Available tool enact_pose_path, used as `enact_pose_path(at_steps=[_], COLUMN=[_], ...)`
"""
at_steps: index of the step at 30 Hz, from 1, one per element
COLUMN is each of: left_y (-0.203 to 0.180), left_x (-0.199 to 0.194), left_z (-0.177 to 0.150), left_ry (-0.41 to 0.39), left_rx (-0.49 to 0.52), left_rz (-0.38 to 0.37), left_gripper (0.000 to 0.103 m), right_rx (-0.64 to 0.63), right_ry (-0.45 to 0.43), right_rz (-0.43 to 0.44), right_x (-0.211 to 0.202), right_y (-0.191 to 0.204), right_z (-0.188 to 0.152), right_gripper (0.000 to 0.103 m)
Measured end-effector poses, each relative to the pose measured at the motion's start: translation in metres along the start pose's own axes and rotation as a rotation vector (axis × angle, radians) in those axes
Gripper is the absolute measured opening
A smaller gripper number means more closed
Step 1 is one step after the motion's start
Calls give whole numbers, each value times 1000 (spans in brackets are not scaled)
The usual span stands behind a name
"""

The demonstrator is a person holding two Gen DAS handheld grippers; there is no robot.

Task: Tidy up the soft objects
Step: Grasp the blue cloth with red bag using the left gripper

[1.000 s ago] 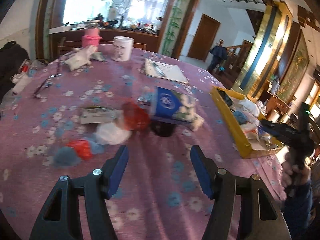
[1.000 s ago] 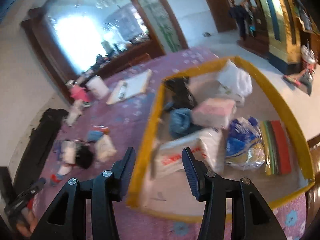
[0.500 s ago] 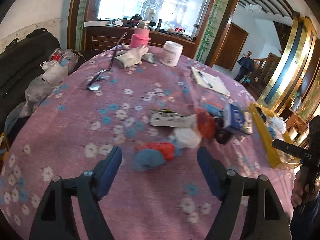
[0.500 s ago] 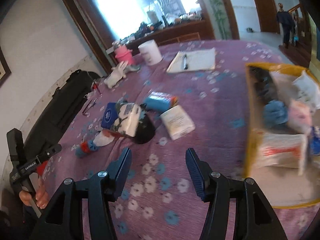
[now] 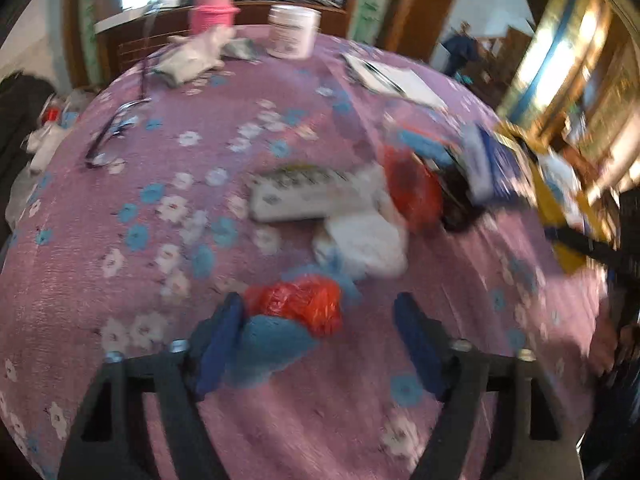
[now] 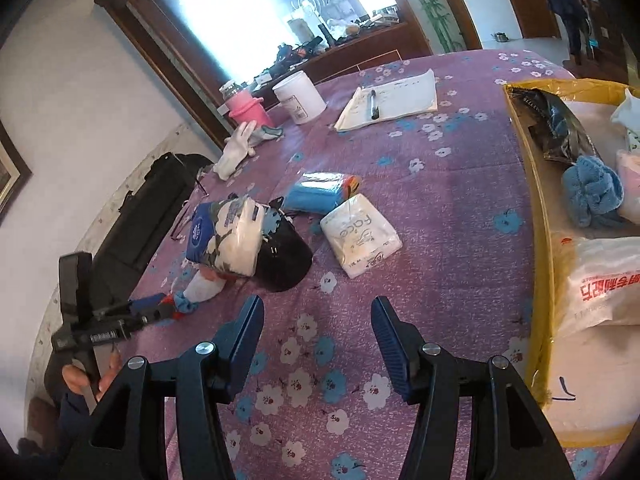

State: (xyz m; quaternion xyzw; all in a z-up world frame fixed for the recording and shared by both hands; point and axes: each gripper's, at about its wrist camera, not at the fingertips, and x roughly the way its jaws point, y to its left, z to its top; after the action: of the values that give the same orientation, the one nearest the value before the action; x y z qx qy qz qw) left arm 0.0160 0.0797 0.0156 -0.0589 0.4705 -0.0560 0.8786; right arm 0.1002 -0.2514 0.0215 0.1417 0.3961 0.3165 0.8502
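Note:
My left gripper [image 5: 320, 344] is open, its jaws around a crumpled red bag [image 5: 298, 304] and a blue soft item [image 5: 272, 346] on the purple floral tablecloth [image 5: 168, 184]. Beyond lie a white pouch [image 5: 364, 246], a flat white packet [image 5: 308, 196] and a second red bag [image 5: 414, 192]. My right gripper [image 6: 316, 332] is open and empty above the cloth, in front of a white "face" tissue pack [image 6: 360, 234], a blue roll [image 6: 318, 196], a blue-and-white tissue pack [image 6: 226, 236] and a black cap [image 6: 282, 256]. The left gripper also shows in the right wrist view [image 6: 160, 310].
A yellow-rimmed box [image 6: 540, 216] at the right holds a blue cloth [image 6: 592, 194], a black bag and white bags. At the far side stand a pink bottle [image 6: 248, 108], a white tub [image 6: 298, 96], white gloves [image 6: 236, 148] and a notepad with pen [image 6: 390, 100]. Glasses [image 5: 112, 128] lie left.
My left gripper has moved forward and down until its jaws surround the red bag and blue item. My right gripper has drawn back a little over the cloth.

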Motion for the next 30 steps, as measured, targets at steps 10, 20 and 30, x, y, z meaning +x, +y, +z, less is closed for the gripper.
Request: enact_pose_path(at_steps=[10,20,30], left_y=[-32,-23,-20], left_x=[-7,8,7], left_z=[-17,-15,-15], left_ry=[-52,-67,-72], left_rx=[-46,-99,-115], left_rz=[49,1,-28], left_gripper=[37,38,38], right_rx=[-134,-299,-200], right_ry=[95,196,158], right_rz=[-209,-326,-332], right_x=[25,87,58], right_y=[21,18,17], right_z=[17,59,33], right_gripper=[60,63,47])
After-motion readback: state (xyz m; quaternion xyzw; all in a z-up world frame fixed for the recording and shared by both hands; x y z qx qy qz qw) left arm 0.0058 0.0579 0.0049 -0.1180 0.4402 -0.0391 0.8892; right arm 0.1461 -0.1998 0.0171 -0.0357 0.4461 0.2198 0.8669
